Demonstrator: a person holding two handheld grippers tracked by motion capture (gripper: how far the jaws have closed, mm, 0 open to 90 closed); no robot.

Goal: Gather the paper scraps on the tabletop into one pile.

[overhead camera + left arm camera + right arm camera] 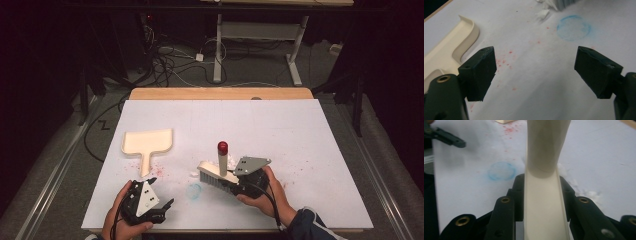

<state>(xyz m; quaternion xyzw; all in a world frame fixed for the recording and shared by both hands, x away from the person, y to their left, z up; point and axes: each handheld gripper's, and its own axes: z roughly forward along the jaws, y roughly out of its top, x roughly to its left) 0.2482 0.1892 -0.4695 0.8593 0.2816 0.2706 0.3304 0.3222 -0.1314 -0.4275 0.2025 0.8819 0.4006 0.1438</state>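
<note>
Jaws, right gripper (541,195): closed on the back of the cream plastic hand brush (218,172), both black pads pressed against its flanks, as seen in the right gripper view.
Jaws, left gripper (535,72): spread wide with nothing between them, held low over the white paper table cover (310,150).
Landmark: the faint blue ring (194,190) drawn on the cover; all places below are reckoned from it.
Left gripper (159,206): found on the near left of the ring, apart from it, its jaws pointed toward the ring's left.
Brush: found just beyond the ring and slightly to its right; bristles are set on the cover, the long axis of the head running from far left to near right, and the red-tipped handle stands up from it.
White scraps (193,174): seen just beyond the ring, touching the brush's left end.
Red specks (506,61): scattered left of the ring.
Cream plastic dustpan (148,142): lying farther beyond and to the left of the ring, its handle pointed back toward the left gripper.
Deciding relation: the dustpan handle is judged nearer the empty left gripper, lying ahead of its jaws and slightly left, lengthwise along the approach.
</note>
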